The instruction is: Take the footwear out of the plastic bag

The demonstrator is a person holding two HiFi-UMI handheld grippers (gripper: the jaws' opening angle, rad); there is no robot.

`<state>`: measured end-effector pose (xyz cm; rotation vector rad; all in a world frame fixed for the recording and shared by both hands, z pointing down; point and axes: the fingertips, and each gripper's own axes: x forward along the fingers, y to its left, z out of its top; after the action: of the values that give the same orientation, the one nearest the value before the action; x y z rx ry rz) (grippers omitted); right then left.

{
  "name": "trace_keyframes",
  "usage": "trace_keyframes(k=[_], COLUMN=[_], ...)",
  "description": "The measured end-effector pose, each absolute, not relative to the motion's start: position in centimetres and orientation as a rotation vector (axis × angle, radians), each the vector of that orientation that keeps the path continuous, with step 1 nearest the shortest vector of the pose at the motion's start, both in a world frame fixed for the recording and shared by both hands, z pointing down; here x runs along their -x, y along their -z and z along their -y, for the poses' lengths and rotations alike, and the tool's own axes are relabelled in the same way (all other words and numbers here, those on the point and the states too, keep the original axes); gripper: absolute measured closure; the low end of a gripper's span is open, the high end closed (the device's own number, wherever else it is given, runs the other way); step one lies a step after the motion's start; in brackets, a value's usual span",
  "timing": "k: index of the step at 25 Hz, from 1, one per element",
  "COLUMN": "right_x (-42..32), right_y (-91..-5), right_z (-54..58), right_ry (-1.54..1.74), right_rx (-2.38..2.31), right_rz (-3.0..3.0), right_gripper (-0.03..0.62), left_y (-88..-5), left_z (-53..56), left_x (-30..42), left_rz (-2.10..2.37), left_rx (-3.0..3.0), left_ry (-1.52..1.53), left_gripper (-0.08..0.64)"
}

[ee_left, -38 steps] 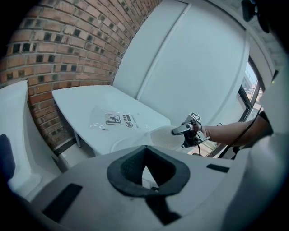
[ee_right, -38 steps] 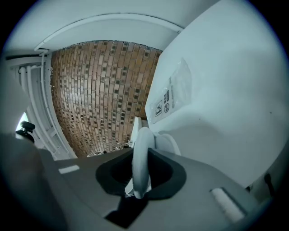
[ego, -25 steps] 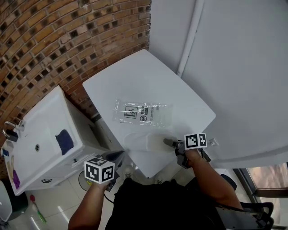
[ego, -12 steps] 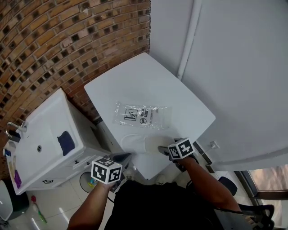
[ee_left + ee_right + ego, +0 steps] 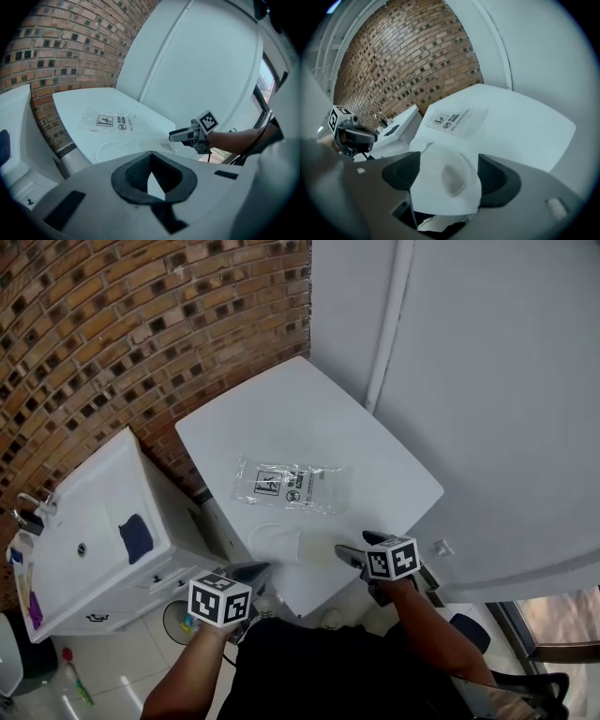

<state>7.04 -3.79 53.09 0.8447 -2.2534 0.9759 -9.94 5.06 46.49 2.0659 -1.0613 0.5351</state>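
While its jaws have just been spreading wide, the right claw (image 5: 450, 174) stands released around the white slipper (image 5: 440, 197), which lies loose between the pads on the counter's (image 5: 375, 456) near edge, outside the plastic bag (image 5: 293, 486). Against a second ago this claw has rolled and sits closer to that edge. The left claw (image 5: 150, 157) is clenched on nothing, hanging off the counter's near left corner. The bag lies flat and clear further up the white counter, label upward, where it lay before. A brick wall (image 5: 112, 334) rises at the left, a white sink unit (image 5: 94, 521) with a blue cloth (image 5: 136, 538) stands below it, and pale wall panels fill the right
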Motion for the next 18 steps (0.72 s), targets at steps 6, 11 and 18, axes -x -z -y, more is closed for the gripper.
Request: trace_keyframes(k=[6,11,18], right_x=[-7.9,-8.1,-5.1], right_y=[-46.4,-45.2,-42.2], right_z=[0.3,-4.0,-8.1], right_ry=[-1.187,-1.199,-1.264], right_rx=[-0.89,-0.817,-0.586], right_rz=[2.497,2.517,2.649], right_gripper=[0.5,0.591,0.591], left_y=[-45.2,-44.6,-44.2], left_z=[-6.5,-9.7,-12.2], left_x=[7.8,4.8,4.3], left_rz=[1.165,1.107,1.12], left_rx=[-2.042,-2.03,-2.057], left_ry=[-0.448,-0.383,-0.405], left_gripper=[0.554,0.554,0.554])
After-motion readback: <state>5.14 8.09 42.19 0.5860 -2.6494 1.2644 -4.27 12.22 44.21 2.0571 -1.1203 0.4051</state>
